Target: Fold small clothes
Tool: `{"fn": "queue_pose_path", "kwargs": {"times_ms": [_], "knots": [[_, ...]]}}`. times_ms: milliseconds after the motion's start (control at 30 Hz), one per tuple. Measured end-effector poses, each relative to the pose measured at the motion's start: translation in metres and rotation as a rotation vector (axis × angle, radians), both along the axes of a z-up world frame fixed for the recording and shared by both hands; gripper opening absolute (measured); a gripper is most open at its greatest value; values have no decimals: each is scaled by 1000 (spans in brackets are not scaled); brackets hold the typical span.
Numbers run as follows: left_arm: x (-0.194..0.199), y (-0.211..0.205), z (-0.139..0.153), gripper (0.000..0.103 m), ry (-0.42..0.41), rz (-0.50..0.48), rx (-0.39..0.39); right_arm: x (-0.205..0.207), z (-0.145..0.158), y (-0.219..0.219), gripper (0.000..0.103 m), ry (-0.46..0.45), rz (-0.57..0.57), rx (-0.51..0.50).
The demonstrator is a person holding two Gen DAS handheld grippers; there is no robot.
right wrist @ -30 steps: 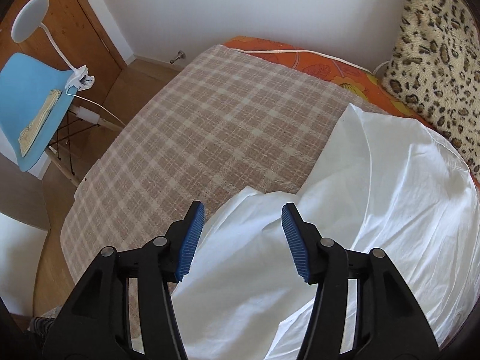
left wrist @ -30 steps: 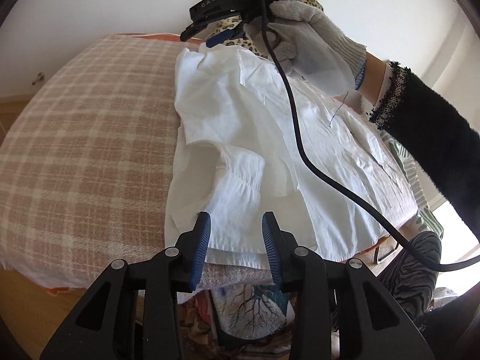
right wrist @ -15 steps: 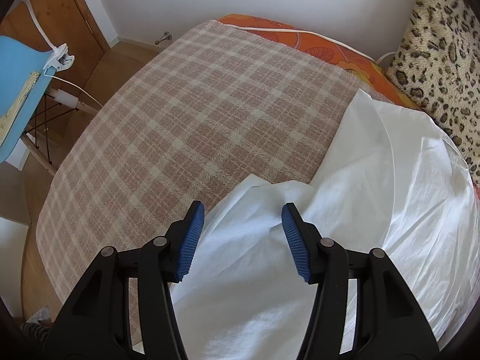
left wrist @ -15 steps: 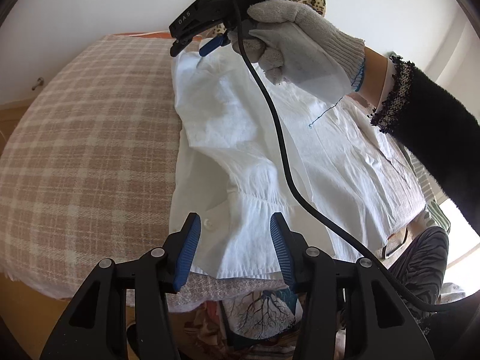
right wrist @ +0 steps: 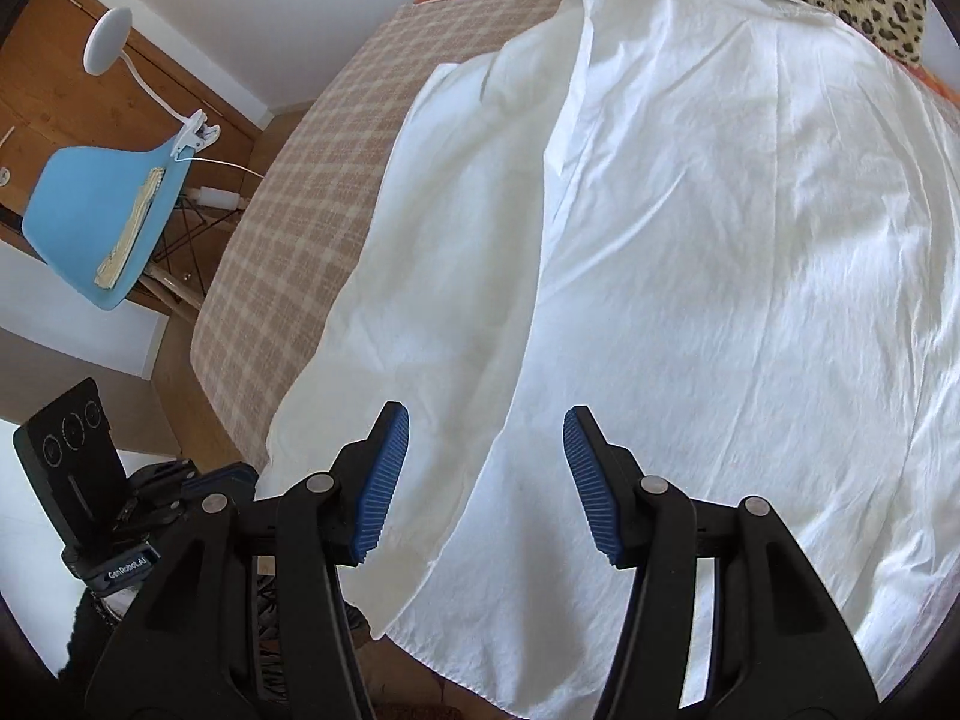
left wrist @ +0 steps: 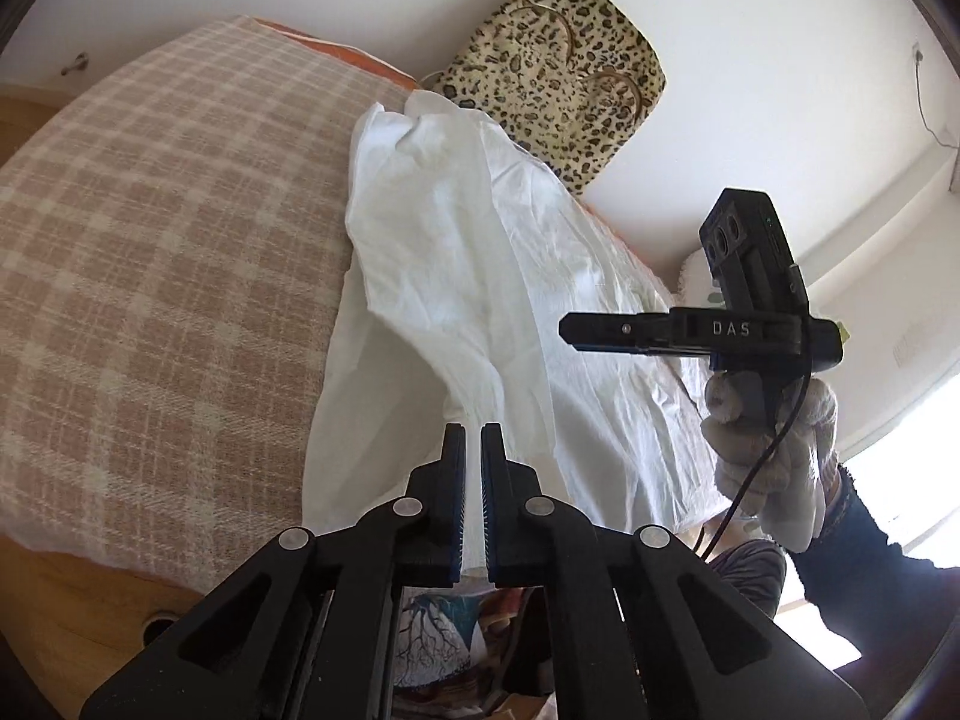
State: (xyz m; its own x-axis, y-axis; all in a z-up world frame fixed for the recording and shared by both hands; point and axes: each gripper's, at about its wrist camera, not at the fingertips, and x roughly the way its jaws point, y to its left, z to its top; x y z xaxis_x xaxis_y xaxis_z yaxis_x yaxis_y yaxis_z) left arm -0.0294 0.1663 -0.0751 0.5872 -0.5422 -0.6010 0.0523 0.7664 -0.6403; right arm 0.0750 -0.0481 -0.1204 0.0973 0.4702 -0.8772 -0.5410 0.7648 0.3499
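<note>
Garment: white shirt (right wrist: 690, 228) spread on the plaid blanket (left wrist: 150, 252), covering the half of the bed nearer the leopard cushion (left wrist: 558, 66); wrinkled, with one panel folded over along a long crease.
Shirt edge: near hem hangs slightly past the bed's near edge in both views.
Left gripper (left wrist: 473, 450): jaws drawn together on a fold of the shirt's near hem; white cloth shows in the narrow slit between the blue pads and runs up from the tips.
Right gripper (right wrist: 486, 468): jaws apart, roughly half spread, pointing down at the shirt near its hem; nothing between the pads, and they appear to hover above the cloth, though contact cannot be ruled out from this angle.
Right gripper, seen from the left view (left wrist: 690, 333): held level over the right part of the shirt, side-on, with a black cable trailing down.
Right hand (left wrist: 774, 450): in a white knit glove, wrapped round the gripper handle; dark sleeve (left wrist: 864, 546) behind it.
Left gripper, seen from the right view (right wrist: 180, 480): at lower left beside the bed's corner; its tips are hidden there.
Blanket: bare plaid to the left of the shirt.
Surroundings: blue chair (right wrist: 102, 228) with a white clip lamp (right wrist: 111, 39) on the wooden floor, well apart from the bed.
</note>
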Motion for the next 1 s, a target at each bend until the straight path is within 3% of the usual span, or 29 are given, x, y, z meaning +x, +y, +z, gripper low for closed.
{"fn": "queue_pose_path", "kwargs": {"times_ms": [167,233,300,333,367,433,567,600,700,767,833,867,933,1000], "knots": [[2,-3,-15,3,67,-9,0,-25,-38,-5,57,55,0,-5],[3,-6,-19,10,90,1,19,-30,-39,-7,56,30,-14,22],[4,-9,-21,22,101,3,59,-31,-38,-8,36,44,-18,56],[4,-12,-22,22,92,-6,68,-32,-38,-7,19,49,-18,60],[4,-15,-22,22,84,-19,79,-32,-39,-4,10,48,-18,58],[5,-20,-21,2,82,-30,113,-34,-37,-2,7,46,-15,79],[-4,-12,-4,2,35,10,118,-40,-24,-6,5,93,-25,222],[-6,-8,-1,2,28,18,135,-43,-22,-6,5,69,-23,205],[-9,-8,-5,1,53,22,214,-49,-26,0,5,-46,-3,6],[-11,-10,-8,8,74,28,247,-50,-26,-1,5,-69,8,-48],[-15,-6,-6,26,73,68,262,-51,-15,-7,5,-111,17,-56],[-16,-3,-4,27,62,81,245,-51,-6,-9,6,-149,18,-51],[-17,2,0,45,47,108,241,-48,12,-10,8,-196,26,-16],[-14,5,0,56,42,129,236,-40,28,-5,15,-213,29,14]]}}
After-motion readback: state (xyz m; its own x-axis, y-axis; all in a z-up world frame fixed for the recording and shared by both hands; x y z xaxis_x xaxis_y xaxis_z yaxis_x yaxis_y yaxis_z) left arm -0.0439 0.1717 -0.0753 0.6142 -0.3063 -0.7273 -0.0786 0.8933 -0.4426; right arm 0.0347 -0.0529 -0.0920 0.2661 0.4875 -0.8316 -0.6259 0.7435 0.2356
